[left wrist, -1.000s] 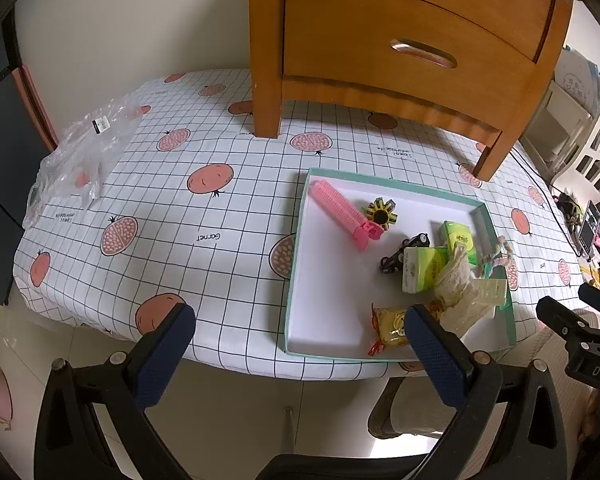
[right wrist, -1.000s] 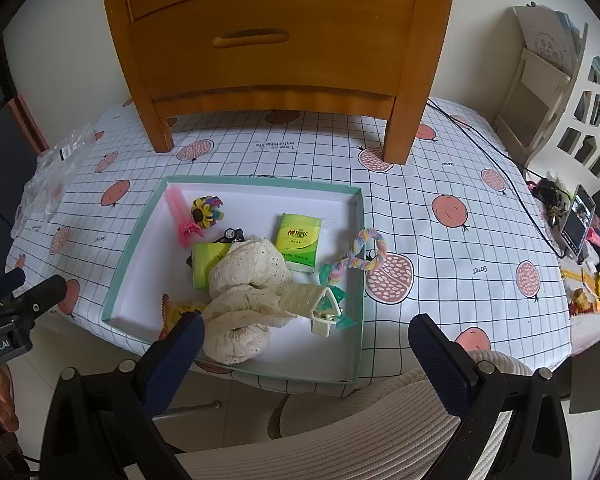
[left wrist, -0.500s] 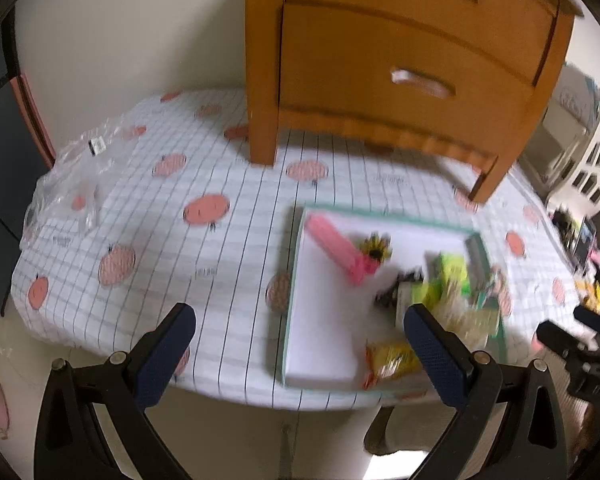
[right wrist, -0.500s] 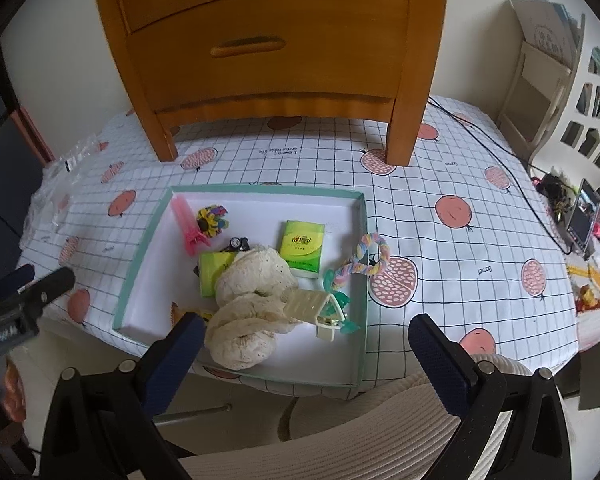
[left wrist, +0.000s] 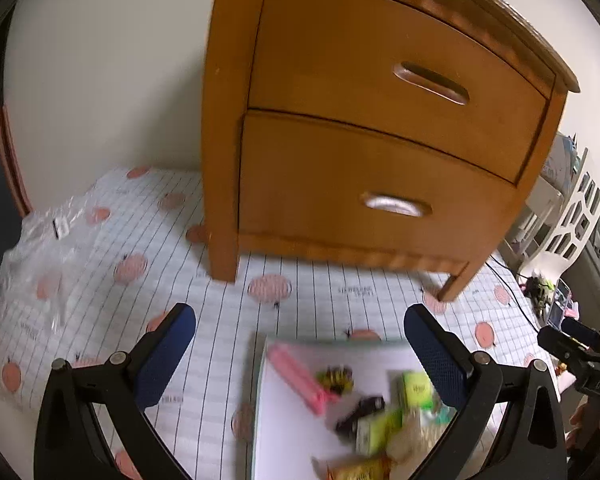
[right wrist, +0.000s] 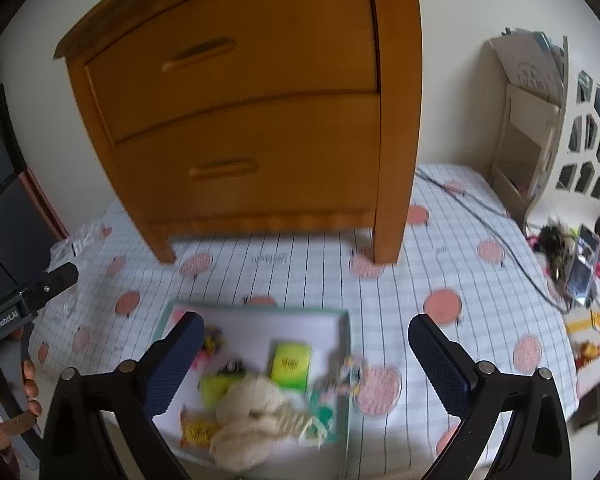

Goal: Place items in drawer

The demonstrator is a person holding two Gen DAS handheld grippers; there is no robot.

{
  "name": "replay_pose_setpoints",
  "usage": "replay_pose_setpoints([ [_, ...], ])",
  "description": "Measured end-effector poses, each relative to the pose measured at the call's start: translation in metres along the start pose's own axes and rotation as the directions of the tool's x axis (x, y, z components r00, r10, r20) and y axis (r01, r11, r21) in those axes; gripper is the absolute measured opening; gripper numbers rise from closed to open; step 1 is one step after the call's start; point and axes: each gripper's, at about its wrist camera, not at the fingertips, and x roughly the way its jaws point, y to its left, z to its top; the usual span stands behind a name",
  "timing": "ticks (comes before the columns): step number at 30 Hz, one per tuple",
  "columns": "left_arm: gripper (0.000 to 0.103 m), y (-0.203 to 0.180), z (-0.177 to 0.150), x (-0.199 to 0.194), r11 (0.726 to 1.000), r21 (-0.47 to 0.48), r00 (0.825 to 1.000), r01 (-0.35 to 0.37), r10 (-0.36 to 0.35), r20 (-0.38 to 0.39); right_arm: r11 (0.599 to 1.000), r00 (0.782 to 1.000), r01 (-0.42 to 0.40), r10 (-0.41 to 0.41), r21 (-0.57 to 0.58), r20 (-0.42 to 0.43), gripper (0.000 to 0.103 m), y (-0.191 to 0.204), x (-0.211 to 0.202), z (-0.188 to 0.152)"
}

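On tablecloth [right wrist: 440,240], tray [right wrist: 342,364] w/ tissue pack [right wrist: 291,364], drawers [right wrist: 244,168] closed

Tray [left wrist: 260,400] contents motion-blurred, unreadable; tray bottom cut by frame edge; cabinet [right wrist: 260,120] top cropped in right wrist view.

Orange-brown wood cabinet [left wrist: 364,128], white grid tablecloth [left wrist: 228,320] w/ pink dots.

left wrist: faces cabinet [left wrist: 380,140]; right wrist: same | shared: tray [right wrist: 340,344]
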Motion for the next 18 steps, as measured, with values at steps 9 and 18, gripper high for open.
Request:
replay_pose_setpoints([
  [9,0.103,0.006,0.054,0.043,1.000,0.010,1.000,0.000,0.000,-0.019,1.000,1.000,-0.027,0.027,0.002,0.000,0.103,-0.015,0.045,0.052],
  [18,0.103,0.030,0.100,0.075,0.997,-0.044,0.997,0.062,-0.063,-0.037,0.998,1.000,-0.019,0.019,-0.054,0.015,0.103,-0.028,0.085,0.104],
])
